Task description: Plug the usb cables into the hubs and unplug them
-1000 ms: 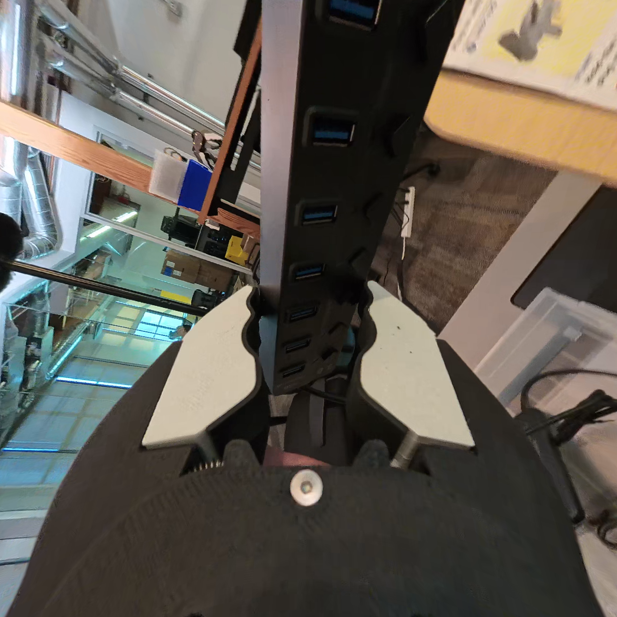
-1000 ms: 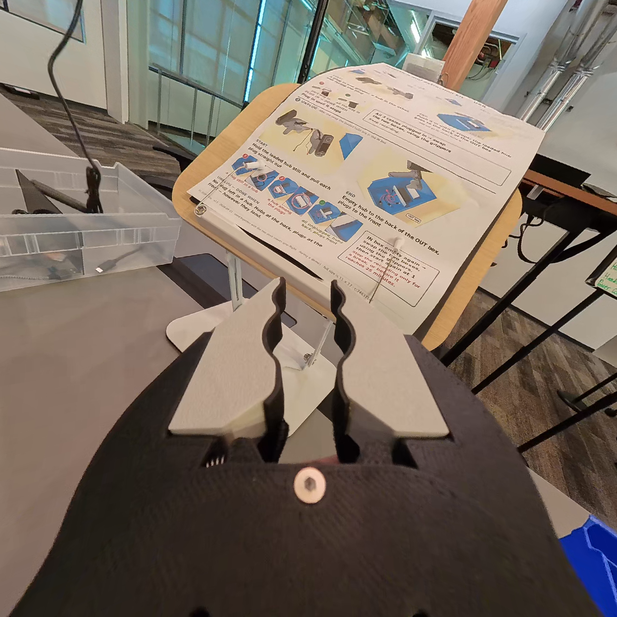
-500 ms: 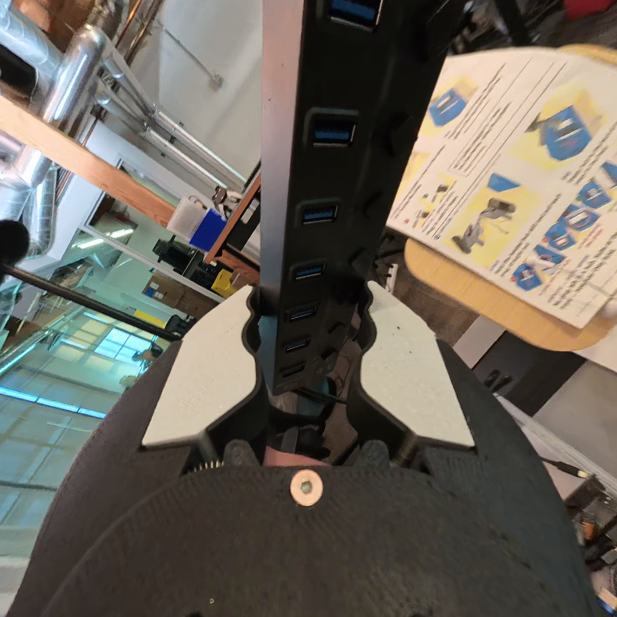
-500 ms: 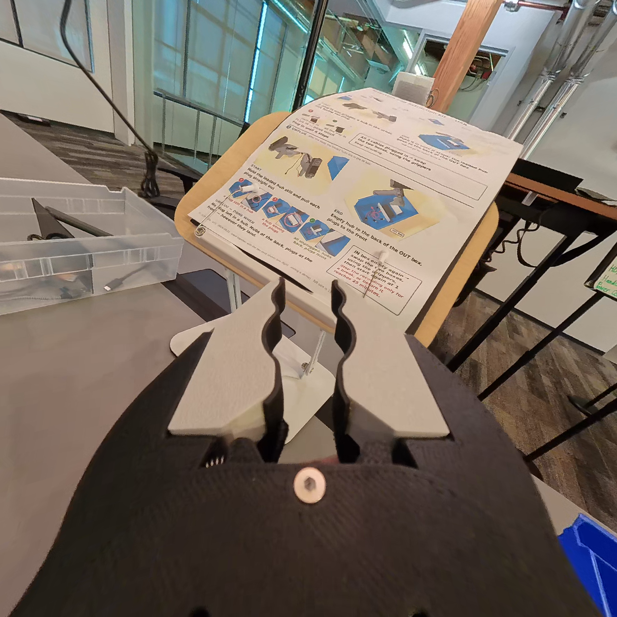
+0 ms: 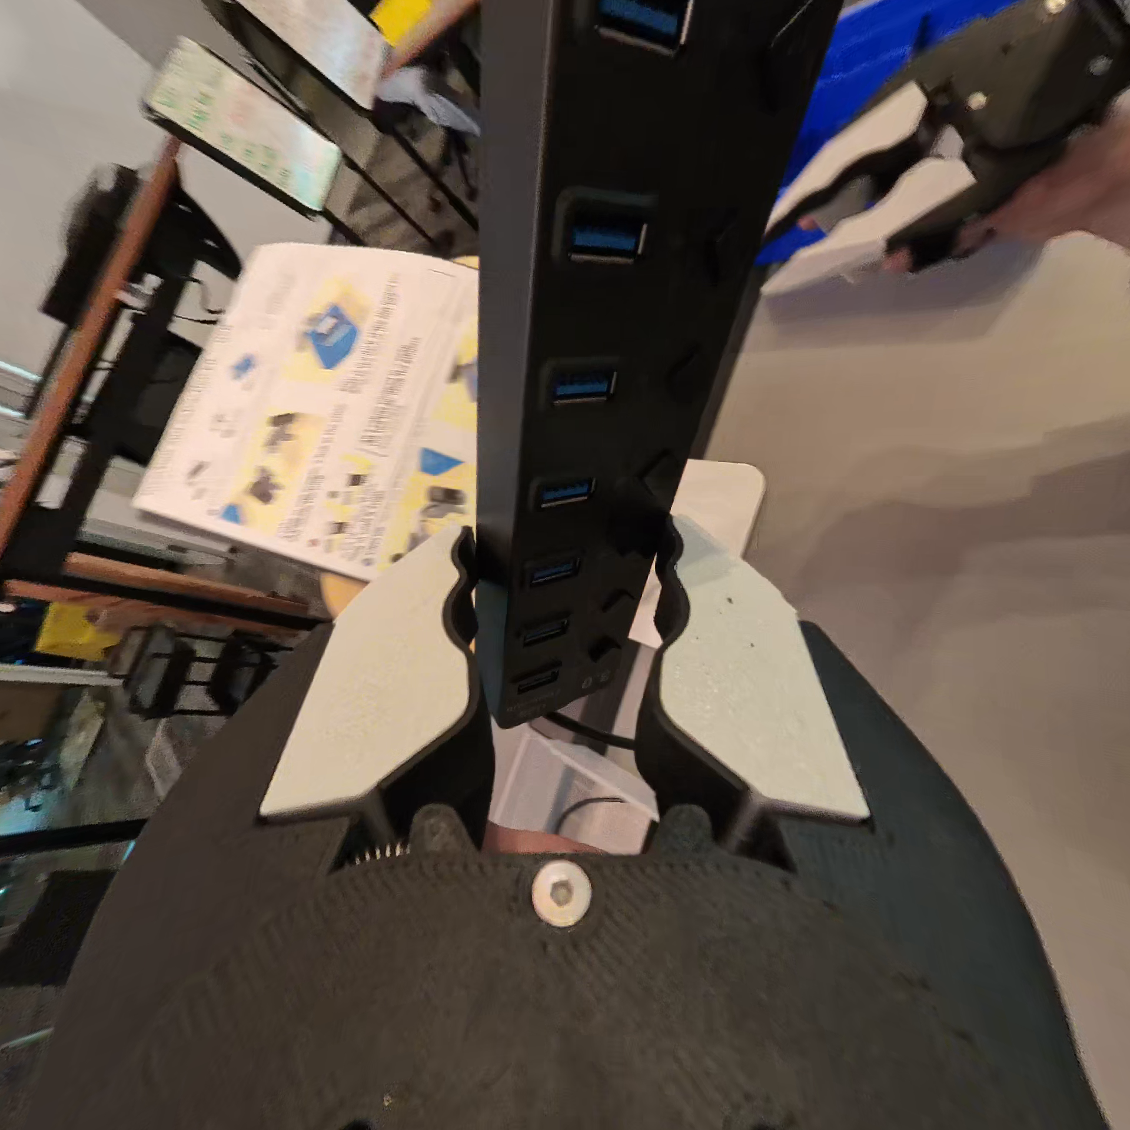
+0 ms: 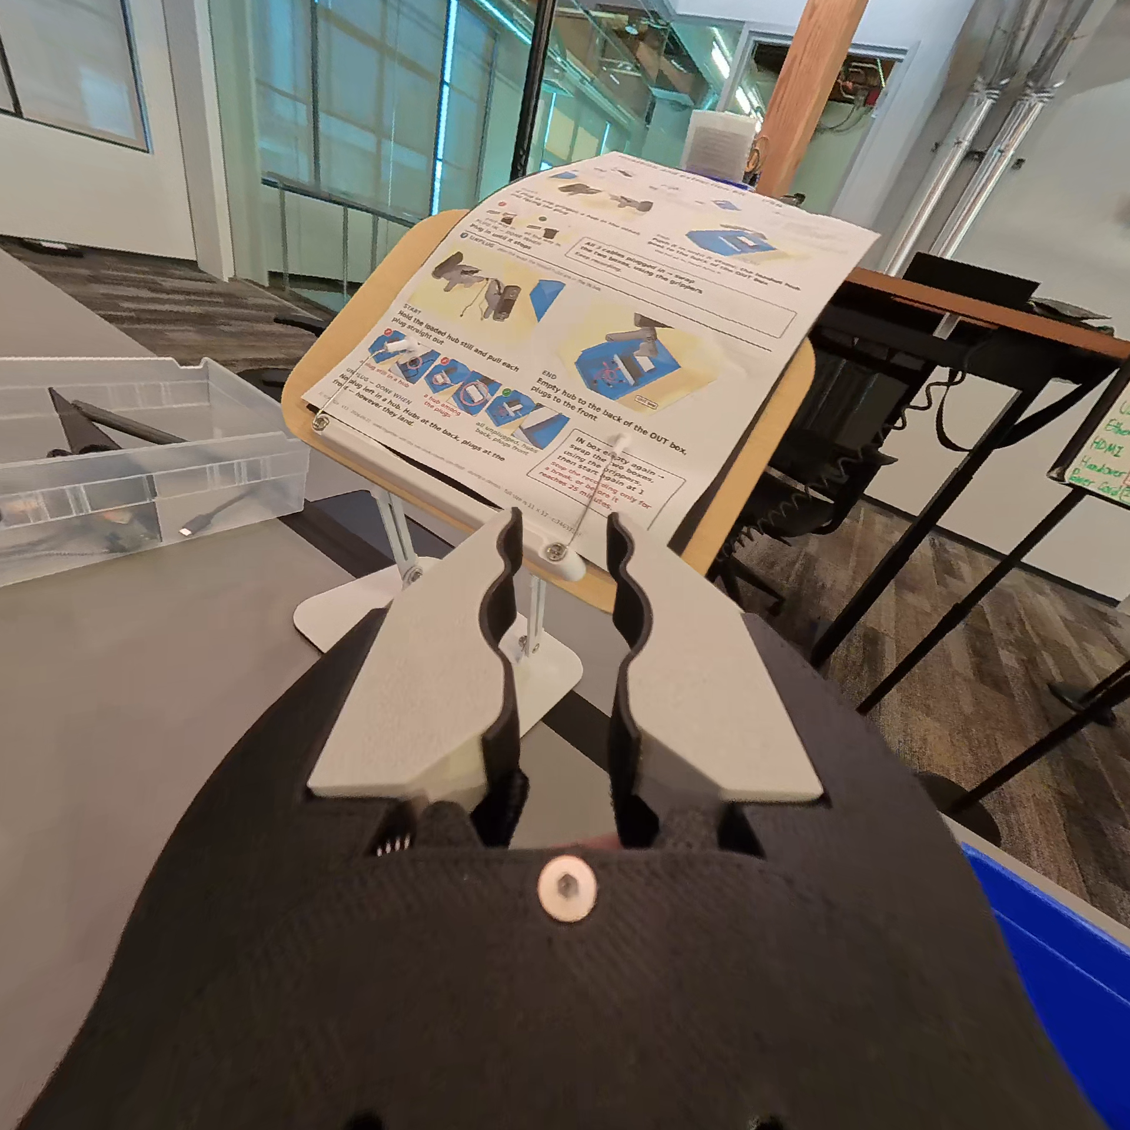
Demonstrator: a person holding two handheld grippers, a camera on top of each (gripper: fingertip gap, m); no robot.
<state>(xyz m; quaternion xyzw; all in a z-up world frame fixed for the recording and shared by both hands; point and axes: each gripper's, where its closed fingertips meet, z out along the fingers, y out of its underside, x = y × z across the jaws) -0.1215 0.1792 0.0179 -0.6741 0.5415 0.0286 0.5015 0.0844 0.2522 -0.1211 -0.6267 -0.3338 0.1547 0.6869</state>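
In the left wrist view my left gripper (image 5: 565, 538) is shut on a long black USB hub (image 5: 611, 306). The hub stands up between the fingers and shows a row of empty blue ports. A thin black cable (image 5: 587, 731) leaves its lower end. My right gripper (image 5: 789, 244) shows blurred at the upper right, beyond the hub and apart from it. In the right wrist view my right gripper (image 6: 564, 523) is open by a narrow gap and empty, held above the grey table (image 6: 153, 703). It points at the instruction sheet (image 6: 581, 367).
The sheet rests on a wooden stand with a white base (image 6: 550, 666); it also shows in the left wrist view (image 5: 318, 397). A clear plastic bin (image 6: 153, 465) with cables stands at the left. A blue bin (image 6: 1070, 948) is at the lower right, also seen behind the hub (image 5: 856, 61).
My left gripper has swung round with the hub, from facing the room and floor to facing the table, sheet and right gripper. My right gripper has shifted only slightly, still empty.
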